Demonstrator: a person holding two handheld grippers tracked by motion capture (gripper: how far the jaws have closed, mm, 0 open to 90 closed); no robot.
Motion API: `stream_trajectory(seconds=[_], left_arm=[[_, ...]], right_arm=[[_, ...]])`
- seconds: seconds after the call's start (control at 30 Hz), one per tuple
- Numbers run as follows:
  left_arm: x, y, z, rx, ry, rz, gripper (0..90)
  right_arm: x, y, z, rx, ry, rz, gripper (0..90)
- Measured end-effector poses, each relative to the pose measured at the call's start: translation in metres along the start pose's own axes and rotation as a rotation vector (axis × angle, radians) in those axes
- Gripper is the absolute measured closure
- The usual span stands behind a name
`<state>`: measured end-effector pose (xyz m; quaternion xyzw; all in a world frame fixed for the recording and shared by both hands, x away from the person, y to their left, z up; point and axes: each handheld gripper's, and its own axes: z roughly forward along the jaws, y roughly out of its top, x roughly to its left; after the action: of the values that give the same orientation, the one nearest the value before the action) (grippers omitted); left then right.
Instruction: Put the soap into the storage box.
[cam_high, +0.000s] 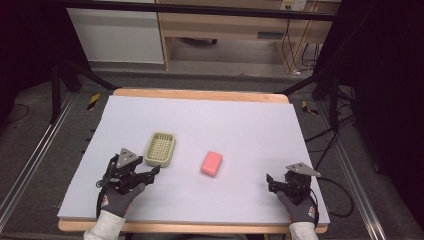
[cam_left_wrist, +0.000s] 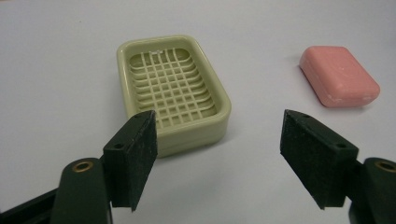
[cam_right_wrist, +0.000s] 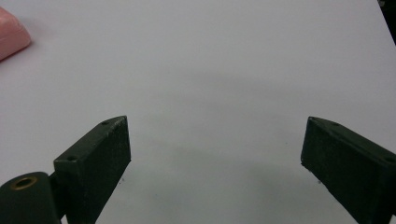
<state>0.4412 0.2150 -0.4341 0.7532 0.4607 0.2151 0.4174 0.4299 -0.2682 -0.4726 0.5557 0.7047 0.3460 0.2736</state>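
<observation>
- Pale grey sheeting covers the bench (cam_high: 240, 125), with dark floor, rails and a wooden cabinet beyond its far edge; two things lie on it, a green soap dish (cam_high: 160, 149) and a pink soap bar (cam_high: 211, 163).
- Left tongs (cam_high: 154, 171) rest on the bench with jaws spread wide and nothing between them. In the left gripper view the soap dish (cam_left_wrist: 173, 91) lies just ahead, in line with the left-hand jaw rather than centred in the gap, and the soap bar (cam_left_wrist: 339, 75) sits farther off to the right, apart from the dish.
- Right tongs (cam_high: 270, 181) are also wide open and empty, near the front right of the bench, well apart from the bar; in the right gripper view only a corner of the soap bar (cam_right_wrist: 11, 35) shows at the upper left.
- Likely job, as I judge it: bar into dish.
- Risk: the bar looks smooth and rounded, so a pinch near a corner could squirt it out sideways.
- Risk: the dish looks light; a jaw catching its rim on the way in could shove it or tip it.
- Risk: lowering the bar off-centre could leave it propped on the rim instead of flat on the grid.
</observation>
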Motion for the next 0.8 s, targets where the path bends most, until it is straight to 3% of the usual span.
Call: stream_trajectory(seconds=[0.8], left_arm=[[-0.034,0.024,0.020,-0.005,-0.050,0.060,26.4]], right_arm=[[0.001,0.000,0.000,0.003,-0.007,-0.008,8.4]])
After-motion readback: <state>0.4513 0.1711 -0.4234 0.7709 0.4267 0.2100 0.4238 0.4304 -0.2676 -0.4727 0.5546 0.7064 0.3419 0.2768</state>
